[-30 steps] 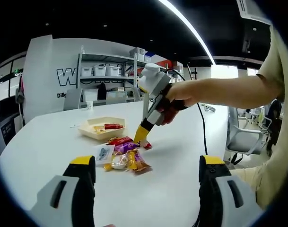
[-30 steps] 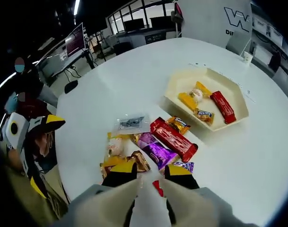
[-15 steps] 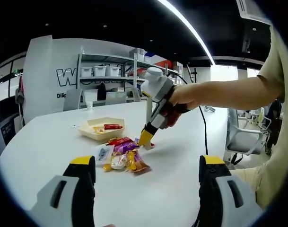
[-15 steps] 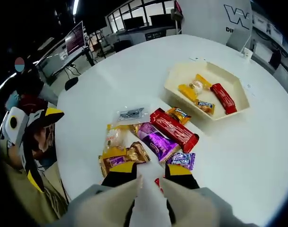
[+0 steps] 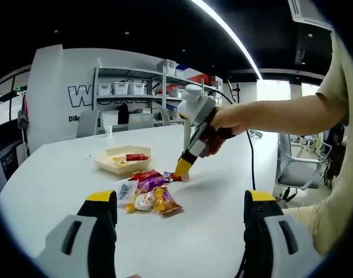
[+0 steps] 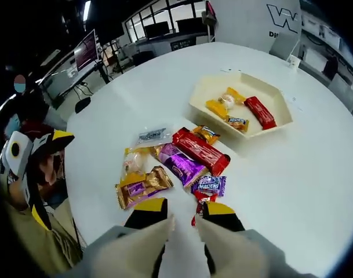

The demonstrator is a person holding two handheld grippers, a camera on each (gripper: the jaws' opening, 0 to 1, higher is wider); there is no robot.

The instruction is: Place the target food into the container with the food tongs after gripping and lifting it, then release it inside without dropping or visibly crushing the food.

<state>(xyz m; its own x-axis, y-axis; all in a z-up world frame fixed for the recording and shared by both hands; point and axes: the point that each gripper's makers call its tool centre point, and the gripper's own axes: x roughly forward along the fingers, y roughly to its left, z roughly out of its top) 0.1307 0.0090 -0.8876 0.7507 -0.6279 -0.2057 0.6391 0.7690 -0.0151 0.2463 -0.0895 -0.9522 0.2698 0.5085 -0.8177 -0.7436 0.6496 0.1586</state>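
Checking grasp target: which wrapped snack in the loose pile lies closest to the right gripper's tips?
The small red-wrapped piece right at the right gripper tips, by its yellow-tipped jaw. The blue-purple candy lies just beyond it; the gold packet sits off to the other side.

Each grey hand-held gripper [image 6: 182,209] has black, yellow-tipped jaws; the person wears a khaki short-sleeved shirt [image 5: 344,87].

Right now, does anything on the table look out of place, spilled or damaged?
Nothing looks damaged. A loose pile of wrapped snacks lies scattered on the white table beside the beige tray, which holds a few. The right gripper hangs just above the pile, with something small and red at its tips.
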